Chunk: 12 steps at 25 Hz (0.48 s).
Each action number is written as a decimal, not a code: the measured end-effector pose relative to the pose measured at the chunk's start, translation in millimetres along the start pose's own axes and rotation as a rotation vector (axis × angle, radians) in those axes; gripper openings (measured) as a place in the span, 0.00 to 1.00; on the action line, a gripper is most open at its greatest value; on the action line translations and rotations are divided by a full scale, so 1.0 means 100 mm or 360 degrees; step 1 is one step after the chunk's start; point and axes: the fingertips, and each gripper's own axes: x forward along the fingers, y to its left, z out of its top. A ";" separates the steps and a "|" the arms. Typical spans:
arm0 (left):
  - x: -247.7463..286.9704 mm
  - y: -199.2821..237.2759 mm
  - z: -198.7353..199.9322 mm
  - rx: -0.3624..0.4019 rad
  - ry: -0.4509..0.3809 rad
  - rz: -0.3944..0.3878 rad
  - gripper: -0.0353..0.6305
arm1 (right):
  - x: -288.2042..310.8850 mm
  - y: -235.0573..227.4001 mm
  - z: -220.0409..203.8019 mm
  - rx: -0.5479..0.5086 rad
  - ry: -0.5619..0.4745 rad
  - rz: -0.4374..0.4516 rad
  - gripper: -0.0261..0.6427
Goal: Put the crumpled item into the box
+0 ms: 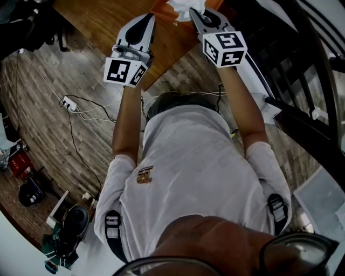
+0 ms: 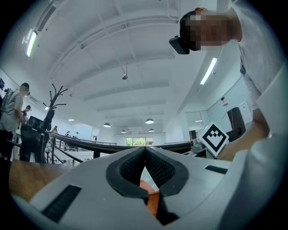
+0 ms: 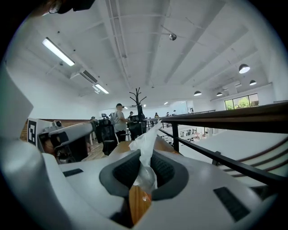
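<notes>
The crumpled white plastic item [image 3: 145, 148] is held up in the air, pinched between the pads of the right gripper [image 3: 145, 173]; its loose end stands up above the jaws. In the head view it is just beside the orange box [image 1: 160, 6], at the edge of the wooden table [image 1: 102, 19]. The left gripper [image 2: 145, 152] has its jaws pressed together at the tips, and an orange surface shows through the gap under them. Both grippers are raised in front of the person.
</notes>
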 end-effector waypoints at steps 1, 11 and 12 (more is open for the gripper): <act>0.01 0.02 0.00 -0.0002 0.0002 -0.0010 0.08 | 0.05 -0.02 -0.02 0.0008 0.0021 -0.0021 0.14; -0.02 0.46 -0.09 -0.0024 0.0017 -0.0091 0.08 | 0.71 -0.16 -0.39 0.0025 0.0302 -0.0190 0.14; -0.02 0.50 -0.10 -0.0028 0.0017 -0.0098 0.08 | 0.77 -0.17 -0.45 0.0030 0.0341 -0.0202 0.14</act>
